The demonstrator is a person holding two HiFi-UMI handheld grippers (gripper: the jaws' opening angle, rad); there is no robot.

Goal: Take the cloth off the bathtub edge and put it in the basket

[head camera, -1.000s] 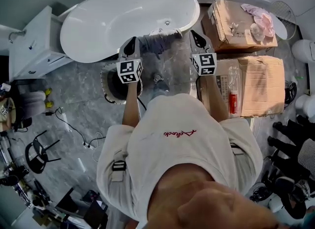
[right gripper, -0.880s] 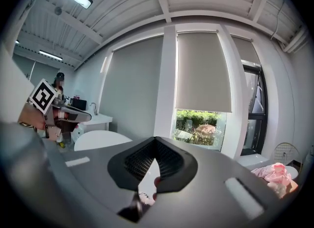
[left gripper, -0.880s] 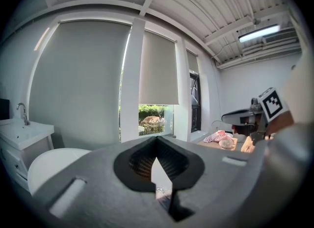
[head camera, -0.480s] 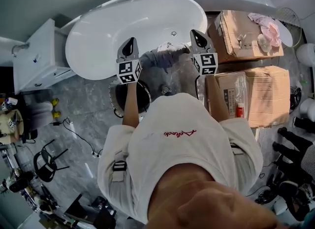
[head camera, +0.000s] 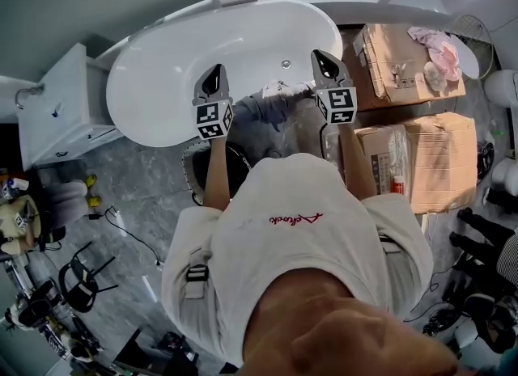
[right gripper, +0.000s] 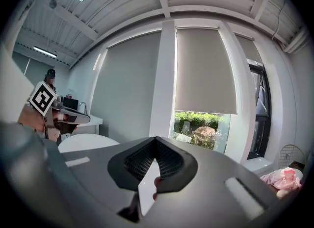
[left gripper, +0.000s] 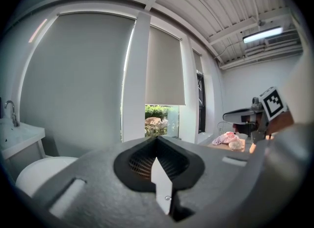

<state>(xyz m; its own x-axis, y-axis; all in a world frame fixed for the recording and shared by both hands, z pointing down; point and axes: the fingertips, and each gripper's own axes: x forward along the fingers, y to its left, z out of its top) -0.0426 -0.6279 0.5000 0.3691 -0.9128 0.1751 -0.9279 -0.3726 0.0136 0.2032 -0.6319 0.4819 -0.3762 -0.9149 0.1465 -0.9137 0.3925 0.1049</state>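
Observation:
In the head view a grey cloth [head camera: 269, 107] hangs over the near rim of the white bathtub [head camera: 162, 67]. My left gripper [head camera: 213, 77] is held over the tub's rim just left of the cloth, jaws shut and empty. On the cloth's right side, my right gripper [head camera: 324, 62] hovers beyond the rim, also shut with nothing in it. Neither touches the cloth. A black round basket [head camera: 236, 166] stands on the floor below the cloth, partly hidden by my left arm. Both gripper views look level at the window wall, past the left gripper [left gripper: 157, 148] and right gripper [right gripper: 156, 149].
Two cardboard boxes [head camera: 409, 63] [head camera: 425, 156] stand right of the tub, the far one with pink fabric [head camera: 433, 40] on top. A white vanity [head camera: 61, 111] is at the left. A black chair [head camera: 77, 273] and a cable [head camera: 129, 225] lie on the grey floor.
Both grippers have moved forward together, from short of the tub's rim to over it. The basket and cloth now lie nearer my body in the head view. Jaws stayed shut.

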